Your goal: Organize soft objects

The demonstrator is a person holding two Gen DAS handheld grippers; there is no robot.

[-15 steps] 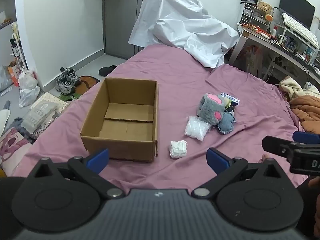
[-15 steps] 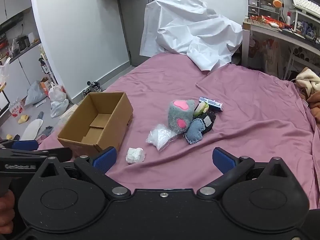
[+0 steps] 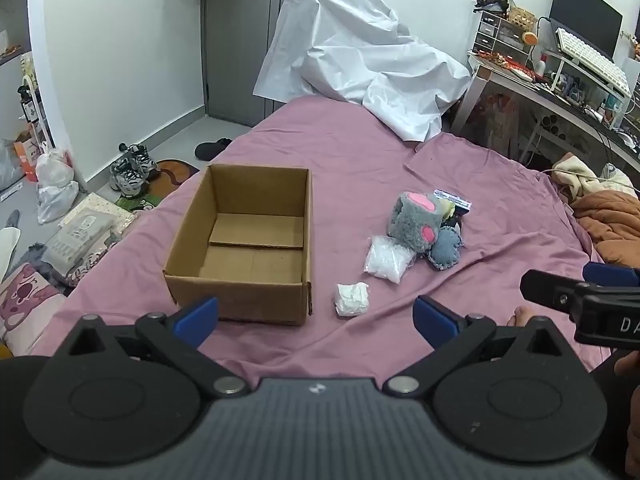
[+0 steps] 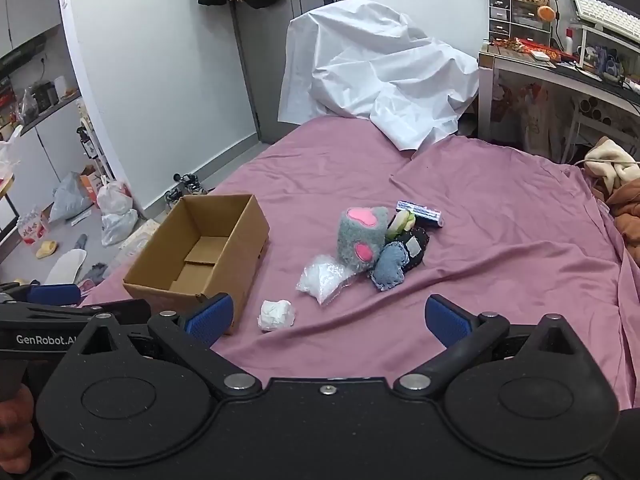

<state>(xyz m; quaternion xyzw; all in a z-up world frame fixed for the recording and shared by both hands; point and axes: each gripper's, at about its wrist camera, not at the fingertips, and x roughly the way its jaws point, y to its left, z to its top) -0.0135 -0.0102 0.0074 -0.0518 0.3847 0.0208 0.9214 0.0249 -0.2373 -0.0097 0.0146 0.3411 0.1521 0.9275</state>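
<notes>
Now: both sets of fingers spread, nothing held, first pick pending.
My left gripper (image 3: 316,316) hovers short of the crumpled white wad (image 3: 351,299) on the bed (image 3: 360,160); I'd pinch it centrally, then lift over the cardboard box (image 3: 244,240) wall; right gripper (image 4: 328,318) idle.

Bed sheet (image 3: 360,160), pink: bare fabric between the cardboard box (image 3: 244,240) and the soft-object cluster, wide enough for passage.
Cardboard box: top open, interior unoccupied, walls upright; approachable from above.
Crumpled white wad (image 3: 351,299): isolated, bare sheet on all sides.
Clear plastic bag (image 3: 387,258): touching the grey plush cube (image 3: 416,220).
Denim heart (image 3: 445,249): pressed against the cube; side access blocked there.
White cover (image 3: 360,64): heaped at the far end.
</notes>
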